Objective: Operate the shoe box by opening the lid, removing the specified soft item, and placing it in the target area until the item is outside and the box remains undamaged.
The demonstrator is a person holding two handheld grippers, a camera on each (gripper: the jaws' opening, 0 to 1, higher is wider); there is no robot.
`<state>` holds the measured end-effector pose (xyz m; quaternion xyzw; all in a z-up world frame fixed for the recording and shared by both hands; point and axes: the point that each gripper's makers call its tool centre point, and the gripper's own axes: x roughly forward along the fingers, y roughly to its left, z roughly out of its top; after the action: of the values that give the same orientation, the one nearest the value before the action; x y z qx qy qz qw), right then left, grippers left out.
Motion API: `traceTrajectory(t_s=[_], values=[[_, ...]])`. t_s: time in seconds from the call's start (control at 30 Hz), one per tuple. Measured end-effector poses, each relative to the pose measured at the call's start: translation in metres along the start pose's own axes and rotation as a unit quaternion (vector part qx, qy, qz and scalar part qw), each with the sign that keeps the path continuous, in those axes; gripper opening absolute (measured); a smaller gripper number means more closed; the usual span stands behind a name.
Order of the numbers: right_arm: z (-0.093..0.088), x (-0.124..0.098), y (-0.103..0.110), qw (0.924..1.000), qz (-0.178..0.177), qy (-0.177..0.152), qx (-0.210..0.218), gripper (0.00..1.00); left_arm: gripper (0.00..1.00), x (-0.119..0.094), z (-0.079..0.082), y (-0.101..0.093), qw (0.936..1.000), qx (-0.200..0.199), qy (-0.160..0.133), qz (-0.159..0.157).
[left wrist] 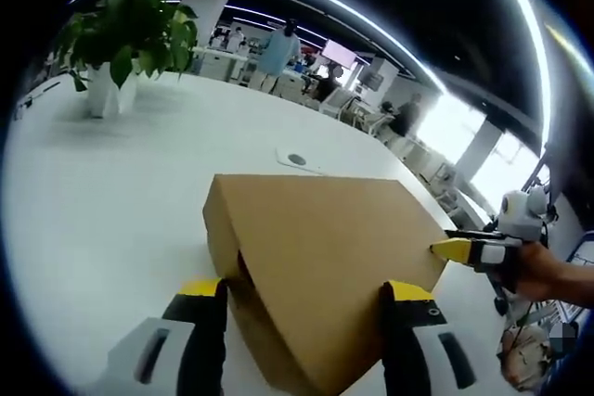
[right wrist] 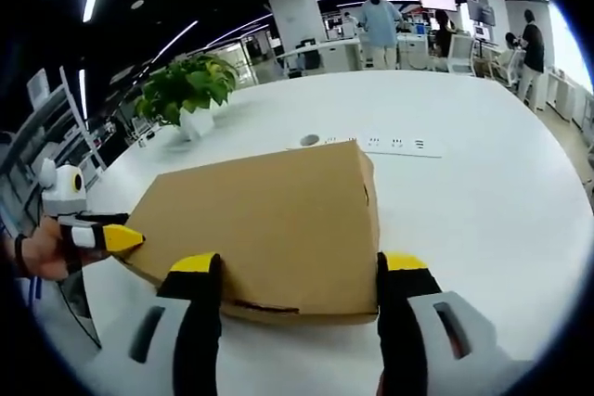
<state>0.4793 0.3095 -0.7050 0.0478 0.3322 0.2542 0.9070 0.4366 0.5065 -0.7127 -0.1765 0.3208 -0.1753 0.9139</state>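
Between the left jaws: closed cardboard shoe box (left wrist: 320, 257), near corner and edge sitting in the gap of the left gripper (left wrist: 306, 317).
Left fingers: spread wide, gripping nothing; cannot tell whether the yellow tips touch the cardboard.
Beyond the left fingertips, far corner: yellow tip of the right gripper (left wrist: 452, 249) reaching the box corner, touching or just beside it.
Under the box: white table (left wrist: 121, 192), with a potted plant (left wrist: 125, 39) well apart from the fingers.
Between the right jaws: same shoe box (right wrist: 269, 229), lid down, a seam running along the near side wall.
Right fingers: spread on either side of the near edge of the right gripper (right wrist: 302, 299), pinching nothing.
Off the right fingers' left side: left gripper (right wrist: 116, 238) at the opposite corner.
Beyond the right fingertips: power strip (right wrist: 394, 146) on the table past the box.
Long axis of box: roughly from one gripper's corner across to the other, lying flat, lid face up.
Step in hand, judged: opening the lid, not yet begun.
Doing it well: catch only the lid rim at the seam, lift both ends evenly, steady the base, avoid crushing the corners.
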Motion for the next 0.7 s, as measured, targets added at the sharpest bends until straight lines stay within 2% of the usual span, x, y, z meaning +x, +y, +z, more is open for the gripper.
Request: traceTrajectory(t_s=[0.43,0.7], values=[[-0.001,0.000,0.001,1.0000,0.000,-0.001,0.000,0.65,0.65,-0.004,-0.002,0.000,0.9999,-0.009,-0.009,-0.003],[-0.006,0.004,0.018,0.9999,0.013,0.005,-0.006,0.63,0.64,-0.020,-0.005,0.013,0.9999,-0.012,-0.012,0.001]])
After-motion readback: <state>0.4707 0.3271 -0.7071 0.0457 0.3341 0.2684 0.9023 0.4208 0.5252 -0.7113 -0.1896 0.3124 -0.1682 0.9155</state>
